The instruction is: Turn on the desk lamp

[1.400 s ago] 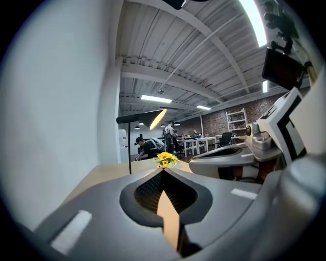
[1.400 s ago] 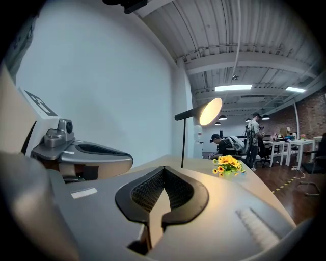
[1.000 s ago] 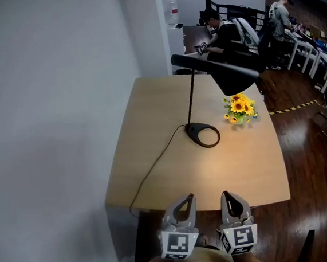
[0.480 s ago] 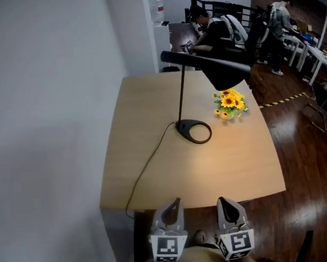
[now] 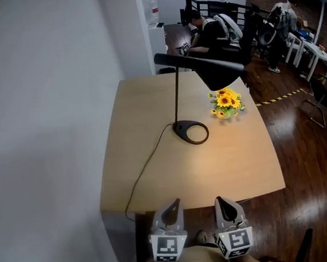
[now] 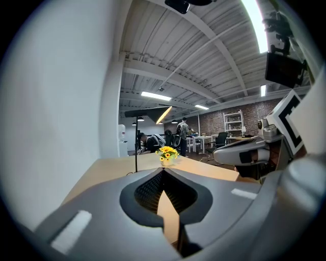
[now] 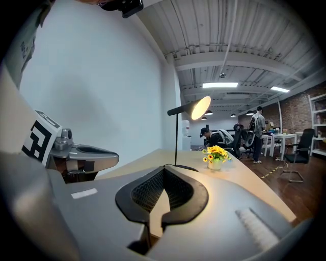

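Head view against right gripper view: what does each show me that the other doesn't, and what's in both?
Only the head view: the cord trailing to the table's near edge, the open ring of the base, and the right gripper from outside. Only the right gripper view: the shade's glowing inside, so the lamp looks lit, and that gripper's jaws together on nothing. Both: lamp, flowers, table, left gripper, people behind.
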`<state>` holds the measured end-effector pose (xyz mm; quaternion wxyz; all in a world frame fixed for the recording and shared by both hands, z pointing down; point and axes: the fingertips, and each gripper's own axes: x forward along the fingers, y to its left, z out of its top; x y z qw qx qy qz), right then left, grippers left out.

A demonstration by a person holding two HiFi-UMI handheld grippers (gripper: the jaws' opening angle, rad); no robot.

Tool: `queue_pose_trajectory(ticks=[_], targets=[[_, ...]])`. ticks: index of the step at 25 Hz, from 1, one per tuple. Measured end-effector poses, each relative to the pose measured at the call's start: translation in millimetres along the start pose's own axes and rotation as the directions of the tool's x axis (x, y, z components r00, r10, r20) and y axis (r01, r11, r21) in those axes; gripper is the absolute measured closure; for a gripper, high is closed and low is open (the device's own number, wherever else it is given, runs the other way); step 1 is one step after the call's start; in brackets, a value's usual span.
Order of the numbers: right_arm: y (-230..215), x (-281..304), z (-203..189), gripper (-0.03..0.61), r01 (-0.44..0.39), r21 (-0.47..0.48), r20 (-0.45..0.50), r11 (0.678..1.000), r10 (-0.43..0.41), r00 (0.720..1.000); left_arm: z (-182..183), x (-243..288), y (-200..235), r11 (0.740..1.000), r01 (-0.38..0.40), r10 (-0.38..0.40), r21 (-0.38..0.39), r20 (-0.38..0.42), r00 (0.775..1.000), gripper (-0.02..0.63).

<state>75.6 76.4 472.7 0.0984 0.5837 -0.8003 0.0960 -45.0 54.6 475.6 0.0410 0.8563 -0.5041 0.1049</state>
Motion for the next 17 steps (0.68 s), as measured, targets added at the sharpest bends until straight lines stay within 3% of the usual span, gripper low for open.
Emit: queue_pose_trajectory(ticks=[17], targets=[[-4.5, -2.5, -3.8, 0.583, -0.016, -0.005, -0.01, 1.0, 0.016, 1.0, 1.0, -5.1, -5.8, 1.0, -0.019, 0.019, 0.0, 0.007, 1.0, 0.62]])
